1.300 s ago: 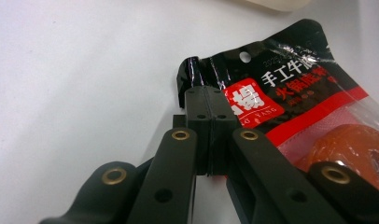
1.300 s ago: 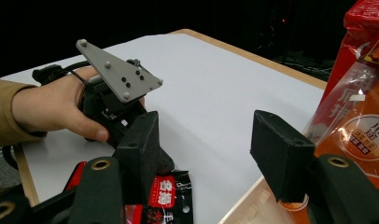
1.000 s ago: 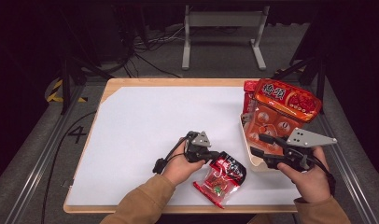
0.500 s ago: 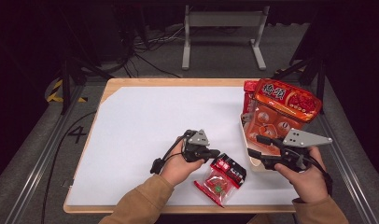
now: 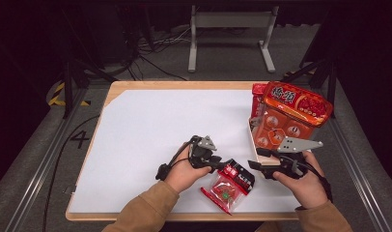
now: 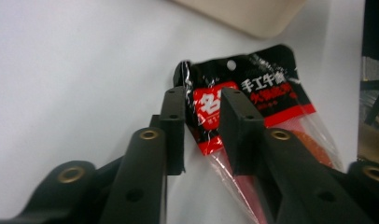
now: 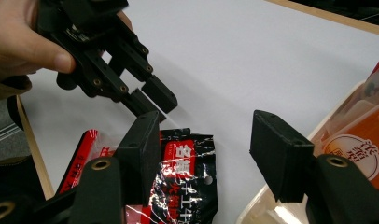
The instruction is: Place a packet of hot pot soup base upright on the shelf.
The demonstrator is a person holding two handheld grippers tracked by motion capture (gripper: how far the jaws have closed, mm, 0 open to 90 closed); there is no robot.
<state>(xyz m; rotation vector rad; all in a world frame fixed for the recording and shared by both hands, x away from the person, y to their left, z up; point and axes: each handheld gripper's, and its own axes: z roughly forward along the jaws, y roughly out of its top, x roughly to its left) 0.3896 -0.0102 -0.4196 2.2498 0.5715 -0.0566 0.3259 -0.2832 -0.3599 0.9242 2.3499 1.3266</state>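
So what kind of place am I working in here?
Likely a lab or studio recording rig, not a home: a wooden table covered by a white sheet, loose cables on grey carpet, a metal stand behind, dark surroundings.

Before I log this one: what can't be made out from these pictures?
- Snack packet: its lower end is cut off by the bottom edge in both gripper views, behind the jaws.
- Tray: the orange packs cover its inside in the high view.
- Left gripper: jaws just opened; whether a pad touches the packet is unclear.
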